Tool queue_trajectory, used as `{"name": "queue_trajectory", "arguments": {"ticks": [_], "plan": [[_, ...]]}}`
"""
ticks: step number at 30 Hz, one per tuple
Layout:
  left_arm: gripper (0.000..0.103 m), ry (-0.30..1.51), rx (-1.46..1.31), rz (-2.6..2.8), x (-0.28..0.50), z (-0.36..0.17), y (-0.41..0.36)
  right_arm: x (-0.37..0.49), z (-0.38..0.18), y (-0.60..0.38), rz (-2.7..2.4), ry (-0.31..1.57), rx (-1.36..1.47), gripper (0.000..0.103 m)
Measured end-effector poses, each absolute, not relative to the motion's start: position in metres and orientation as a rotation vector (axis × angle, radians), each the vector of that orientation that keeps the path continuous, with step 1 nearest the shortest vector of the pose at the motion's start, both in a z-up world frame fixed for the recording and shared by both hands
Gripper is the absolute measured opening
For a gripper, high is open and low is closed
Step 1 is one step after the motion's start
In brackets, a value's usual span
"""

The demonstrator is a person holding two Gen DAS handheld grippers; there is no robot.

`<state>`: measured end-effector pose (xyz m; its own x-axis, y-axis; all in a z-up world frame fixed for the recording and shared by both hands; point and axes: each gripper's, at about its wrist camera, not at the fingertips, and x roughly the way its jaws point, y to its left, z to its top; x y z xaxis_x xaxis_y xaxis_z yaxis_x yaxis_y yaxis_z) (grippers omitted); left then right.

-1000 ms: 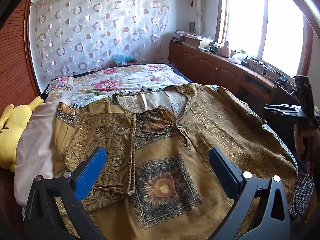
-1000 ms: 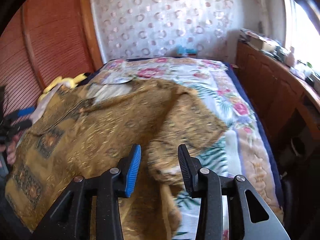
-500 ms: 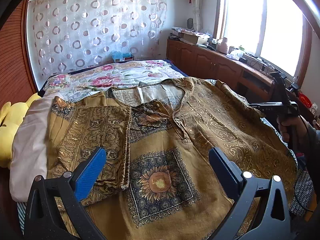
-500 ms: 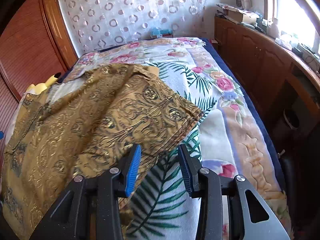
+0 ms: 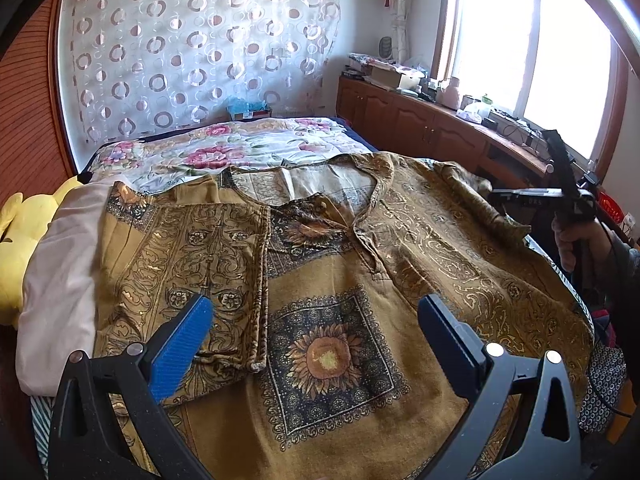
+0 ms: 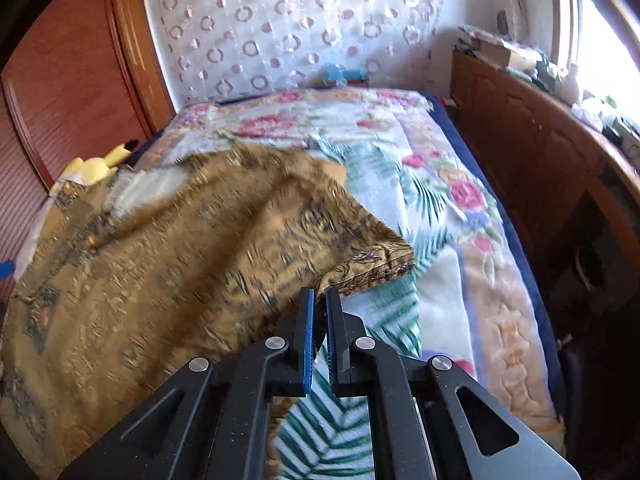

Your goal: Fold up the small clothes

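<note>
Right gripper (image 6: 318, 298) has just been closing and now pinches the cuff end of the sleeve (image 6: 360, 256), with a fold of the gold cloth caught between the blue pads (image 6: 308, 332). That sleeve is the shirt's (image 5: 340, 288) outer arm, reaching toward the bed's (image 6: 472, 280) window-side edge, and it lies straight ahead of the fingers and slightly to their right.

The shirt lies flat, front up, across the near end of the bed. Its neckline (image 5: 304, 184) points toward the far end and the curtain (image 5: 200, 52); its hem is nearest the person, under the left gripper (image 5: 312, 340). So its long axis runs from the near edge to the far edge, and the held sleeve sticks out crosswise to that axis. The other sleeve (image 5: 192, 264), on the yellow plush toy's (image 5: 24, 240) side, already lies folded in over the body.

The left gripper hovers above the lower chest, over the sunflower panel (image 5: 324, 360), with its fingers spread wide and nothing between them. It is the nearer one to the hem and body; only the right is at the loose sleeve.

My guess is the coming move turns on that crosswise lie: the cuff would have to be carried across the bed, toward the shirt's midline, to match the folded side. Cloth this limp may drag and wrinkle unless lifted clear.
</note>
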<state>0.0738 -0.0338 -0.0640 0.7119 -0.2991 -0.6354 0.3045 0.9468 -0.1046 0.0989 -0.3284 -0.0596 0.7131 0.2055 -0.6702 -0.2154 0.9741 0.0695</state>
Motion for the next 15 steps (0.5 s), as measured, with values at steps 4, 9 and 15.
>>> {"name": "queue_trajectory", "arguments": {"ticks": [4,9,15], "plan": [[0.103,0.704,-0.002,-0.330,0.074,-0.065,-0.031,0.094,-0.041,-0.306,0.297,0.686,-0.026,0.005],[0.103,0.698,-0.002,-0.325,0.071,-0.063,-0.028,0.082,-0.028,-0.274,0.389,0.632,-0.049,0.006],[0.103,0.692,-0.016,-0.314,0.069,-0.063,-0.021,0.061,-0.019,-0.270,0.450,0.567,-0.052,0.036]]}}
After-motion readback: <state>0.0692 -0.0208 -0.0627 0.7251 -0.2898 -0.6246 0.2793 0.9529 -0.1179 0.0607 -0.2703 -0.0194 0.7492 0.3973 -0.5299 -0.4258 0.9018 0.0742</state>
